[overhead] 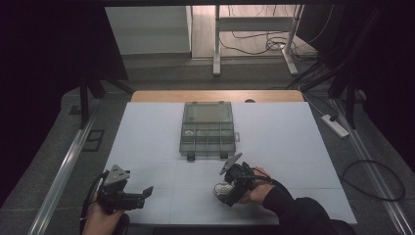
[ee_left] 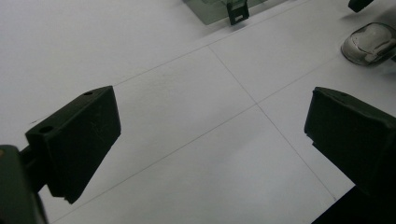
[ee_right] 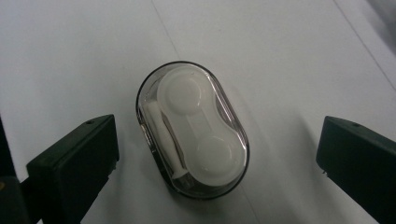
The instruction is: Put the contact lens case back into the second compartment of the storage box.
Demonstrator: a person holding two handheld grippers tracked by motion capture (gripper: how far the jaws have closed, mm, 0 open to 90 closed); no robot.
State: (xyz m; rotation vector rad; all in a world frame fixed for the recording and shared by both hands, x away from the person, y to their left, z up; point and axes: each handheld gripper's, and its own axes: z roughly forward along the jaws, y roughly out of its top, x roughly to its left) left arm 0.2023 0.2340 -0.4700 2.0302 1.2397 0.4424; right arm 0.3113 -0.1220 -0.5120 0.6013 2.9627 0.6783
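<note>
The fingers (ee_right: 74, 163) of the right gripper (ee_right: 217, 163) were held wide apart, one at either side of a contact lens case (ee_right: 192, 129) that lay flat on the white desk (ee_right: 280, 56), with clear space left on both sides so that nothing was yet touched. In the right gripper view the case was seen as a small oval shell of clear plastic, inside which a white twin-cup lens holder and a slim white stick, probably tweezers or an applicator, were visible. In the high view the case (overhead: 223, 190) was found near the front edge, at about 5 o'clock from the grey compartment organiser box (overhead: 208, 129), whose clear lid was shut.

The case was judged to be light, rigid and smooth. Its glossy, rounded wall would probably be slippery, so a squeeze near the curved ends could make it squirt out. A hold across the two long, nearly straight sides, at the middle of the oval, was judged safest, with the fingers kept low and level. Only moderate force seemed called for, since thin clear plastic might crack or the lid pop open.

The left gripper (overhead: 128, 196) was held at about 7 o'clock from the box, its fingers (ee_left: 77, 140) likewise spread apart over bare desk.
</note>
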